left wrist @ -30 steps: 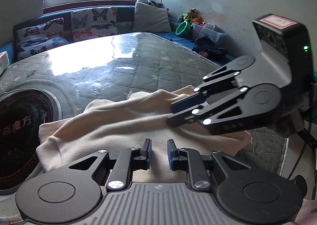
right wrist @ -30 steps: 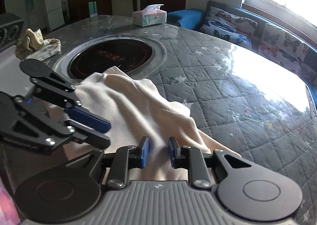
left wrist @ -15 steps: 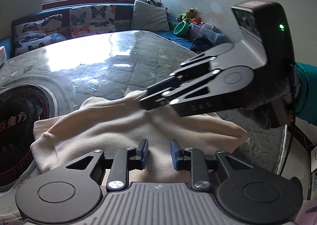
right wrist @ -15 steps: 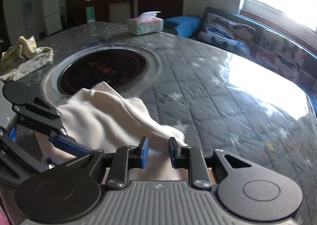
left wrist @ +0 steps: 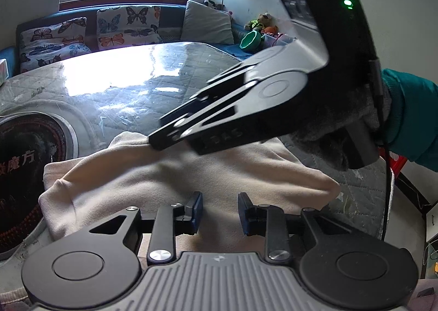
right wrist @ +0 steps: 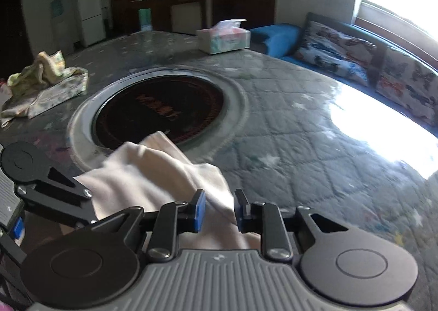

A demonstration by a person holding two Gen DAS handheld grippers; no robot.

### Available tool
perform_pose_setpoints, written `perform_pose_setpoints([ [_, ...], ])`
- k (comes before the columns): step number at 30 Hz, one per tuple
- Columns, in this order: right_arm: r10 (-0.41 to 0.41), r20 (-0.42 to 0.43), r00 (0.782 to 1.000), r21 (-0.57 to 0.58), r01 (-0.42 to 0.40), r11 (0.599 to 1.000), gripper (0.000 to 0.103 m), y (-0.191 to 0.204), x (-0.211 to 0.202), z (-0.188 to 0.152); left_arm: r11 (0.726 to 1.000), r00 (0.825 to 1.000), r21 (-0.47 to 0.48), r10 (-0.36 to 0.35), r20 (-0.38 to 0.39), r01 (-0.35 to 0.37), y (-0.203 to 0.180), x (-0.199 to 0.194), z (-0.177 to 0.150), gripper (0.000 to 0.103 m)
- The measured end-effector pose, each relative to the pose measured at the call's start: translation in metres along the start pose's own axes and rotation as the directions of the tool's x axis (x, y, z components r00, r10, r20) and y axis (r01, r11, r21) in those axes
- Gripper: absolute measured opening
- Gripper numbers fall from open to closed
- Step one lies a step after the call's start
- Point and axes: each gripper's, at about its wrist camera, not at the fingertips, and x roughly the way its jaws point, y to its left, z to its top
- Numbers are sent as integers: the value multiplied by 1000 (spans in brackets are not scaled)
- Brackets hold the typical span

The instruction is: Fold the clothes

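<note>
1. while the cream garment (left wrist: 191,174) lies bunched on the quilted table (left wrist: 131,97), its far corner overlaps the rim of the round cooktop (right wrist: 161,111).
2. left gripper (left wrist: 219,212) sits low over the garment's near part, fingers spread with cloth showing in the gap, nothing pinched.
3. right gripper (right wrist: 217,211) has fingers parted, garment fold (right wrist: 164,174) just ahead and under them.
4. from the left view the right gripper (left wrist: 153,144) tips touch the garment's far edge; blurred, looks nearly closed there, grip on cloth cannot tell.
5. tissue box (right wrist: 223,37) and floral cloth (right wrist: 43,81) well apart, far side.
</note>
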Motion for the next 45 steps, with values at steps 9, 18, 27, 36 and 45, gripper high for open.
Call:
perform_pose_setpoints([
  [9, 4, -19, 1000, 3, -4, 1000, 27, 1, 17, 11, 1000, 1000, -3, -4, 4, 4, -1, -5, 0, 34],
  [18, -44, -16, 999, 12, 44, 999, 27, -2, -18, -1, 995, 996, -75, 73, 46, -69, 24, -24, 1, 40],
  [27, -33, -64, 997, -9, 33, 999, 28, 29, -69, -53, 982, 991, -140, 129, 35, -123, 45, -35, -11, 40],
  [36, -65, -78, 995, 48, 69, 996, 28, 34, -97, -92, 980, 987, -120, 160, 31, -156, 43, -43, -18, 41],
  [45, -85, -57, 995, 87, 90, 992, 28, 32, -102, -100, 972, 981, -143, 191, 14, -187, 47, -45, -23, 42],
])
